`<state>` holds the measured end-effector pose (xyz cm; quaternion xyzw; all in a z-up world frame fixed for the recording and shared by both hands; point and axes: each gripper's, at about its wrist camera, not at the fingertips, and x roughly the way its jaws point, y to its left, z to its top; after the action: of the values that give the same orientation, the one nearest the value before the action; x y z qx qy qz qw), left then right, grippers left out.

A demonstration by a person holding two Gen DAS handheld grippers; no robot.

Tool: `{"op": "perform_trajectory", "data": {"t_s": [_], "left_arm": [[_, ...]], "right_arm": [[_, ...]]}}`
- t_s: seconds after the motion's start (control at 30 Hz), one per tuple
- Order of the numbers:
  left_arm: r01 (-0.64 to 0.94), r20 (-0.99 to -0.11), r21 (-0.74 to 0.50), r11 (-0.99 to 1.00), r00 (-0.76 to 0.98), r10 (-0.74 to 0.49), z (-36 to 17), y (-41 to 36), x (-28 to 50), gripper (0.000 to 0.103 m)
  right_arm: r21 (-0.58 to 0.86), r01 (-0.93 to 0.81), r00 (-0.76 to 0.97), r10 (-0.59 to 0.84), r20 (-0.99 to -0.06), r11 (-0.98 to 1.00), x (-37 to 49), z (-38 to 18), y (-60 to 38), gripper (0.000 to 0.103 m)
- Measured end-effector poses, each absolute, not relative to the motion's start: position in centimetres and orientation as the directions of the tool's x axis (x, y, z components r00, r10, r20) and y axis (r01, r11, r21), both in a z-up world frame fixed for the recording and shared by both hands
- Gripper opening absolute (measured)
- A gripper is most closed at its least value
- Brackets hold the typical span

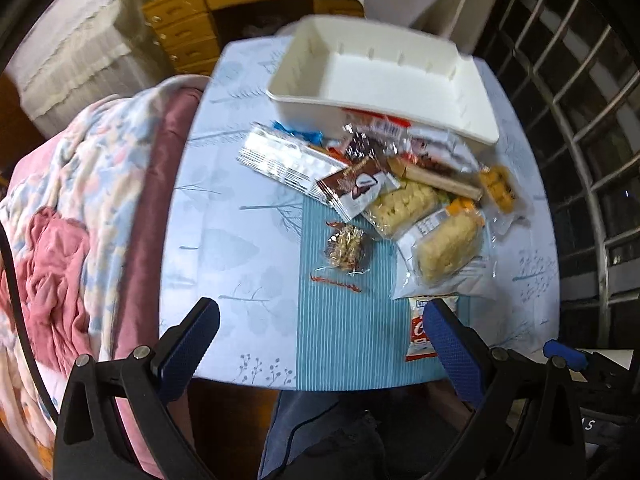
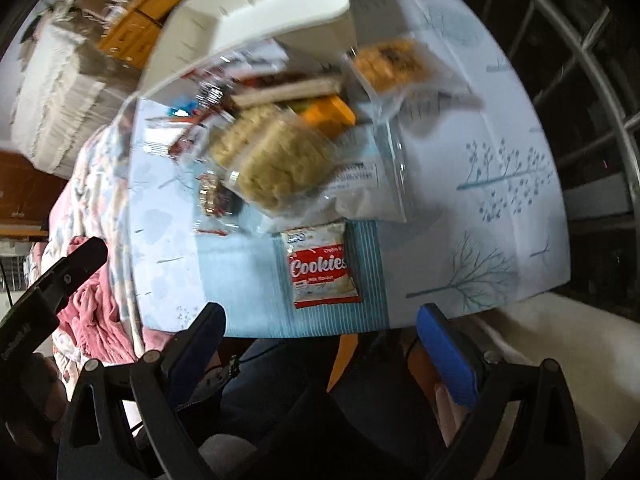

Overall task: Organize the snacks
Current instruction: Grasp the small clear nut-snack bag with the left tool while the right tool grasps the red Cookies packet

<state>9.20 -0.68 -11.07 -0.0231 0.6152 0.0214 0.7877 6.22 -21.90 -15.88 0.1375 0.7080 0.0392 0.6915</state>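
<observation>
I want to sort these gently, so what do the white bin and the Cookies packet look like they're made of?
The white bin looks like rigid matte plastic: smooth moulded walls with small slots, rounded rim. The Cookies packet looks like thin glossy printed film, probably plastic, with crimped ends and slight wrinkles. Both are somewhat blurred, so this is by look only.

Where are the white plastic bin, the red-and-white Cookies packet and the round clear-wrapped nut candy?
White plastic bin [image 1: 360, 110], left wrist view, front wall.
Red-and-white Cookies packet [image 2: 322, 266], right wrist view, label.
Round clear-wrapped nut candy [image 1: 346, 249], left wrist view, middle.
</observation>
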Motion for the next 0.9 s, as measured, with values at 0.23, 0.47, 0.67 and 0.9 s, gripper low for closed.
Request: {"op": "perform_trajectory", "data": {"t_s": [0.23, 0.47, 0.67, 0.9], "left_arm": [[0.014, -0.996, -0.014, 1.000, 0.086, -0.016, -17.1, -1.0, 13.9, 0.101], [0.036, -0.995, -0.059, 0.998, -0.084, -0.056, -23.3, -1.5, 18.1, 0.101], [0.063, -0.982, -0.065, 0.996, -0.181, -0.052, -27.3, -1.8, 20.1, 0.089], [0.078, -0.971, -0.086, 0.993, -0.228, -0.066, -29.4, -2.4, 21.2, 0.073]], "right_arm": [[0.209, 0.238, -0.141, 0.247, -0.959, 0.949, 7.9, -21.1, -21.2, 0.097], [0.135, 0.286, -0.231, 0.205, -0.951, 0.949, 8.2, -25.3, -19.8, 0.096], [0.101, 0.278, -0.272, 0.179, -0.945, 0.955, 7.9, -27.0, -17.9, 0.089], [0.059, 0.257, -0.281, 0.133, -0.950, 0.965, 8.1, -27.9, -16.5, 0.077]]}}
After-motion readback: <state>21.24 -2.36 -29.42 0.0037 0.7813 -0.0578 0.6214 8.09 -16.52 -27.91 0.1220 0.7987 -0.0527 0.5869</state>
